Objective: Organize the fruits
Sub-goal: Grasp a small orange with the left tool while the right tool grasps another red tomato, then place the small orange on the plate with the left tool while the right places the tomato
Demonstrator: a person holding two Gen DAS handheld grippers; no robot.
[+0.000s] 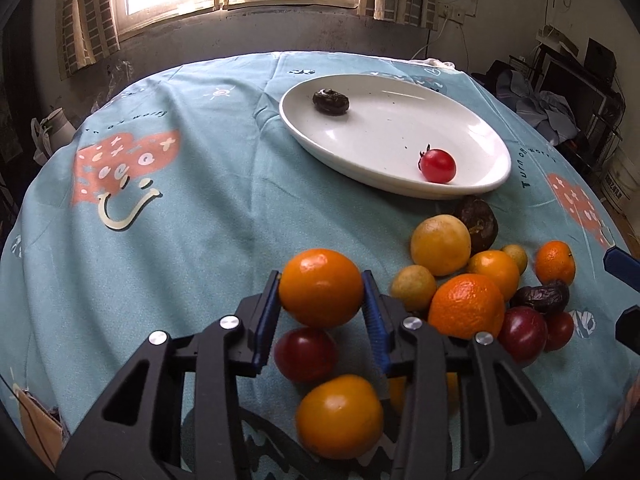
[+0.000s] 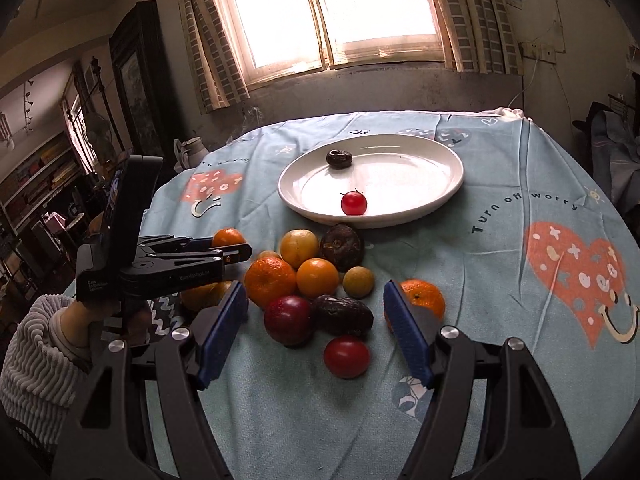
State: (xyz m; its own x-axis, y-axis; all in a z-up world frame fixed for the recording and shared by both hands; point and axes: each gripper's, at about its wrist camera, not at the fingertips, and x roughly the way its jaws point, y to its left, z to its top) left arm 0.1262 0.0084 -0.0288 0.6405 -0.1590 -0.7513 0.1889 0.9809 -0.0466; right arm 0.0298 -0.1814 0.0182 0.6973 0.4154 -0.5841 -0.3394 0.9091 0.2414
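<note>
So far only a date (image 1: 331, 101) and a tomato (image 1: 438, 165) are sitting on the plate (image 1: 472, 120). The left gripper (image 1: 322, 296) is clamping an orange (image 1: 321, 287), while the right gripper (image 2: 316, 330) is hanging wide open over the pile (image 2: 316, 280) still waiting on the cloth.

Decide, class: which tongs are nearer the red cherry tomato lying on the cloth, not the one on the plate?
Right. The right tongs hang open with that cherry tomato between their fingers; the left tongs grip an orange on the pile's far side.
</note>
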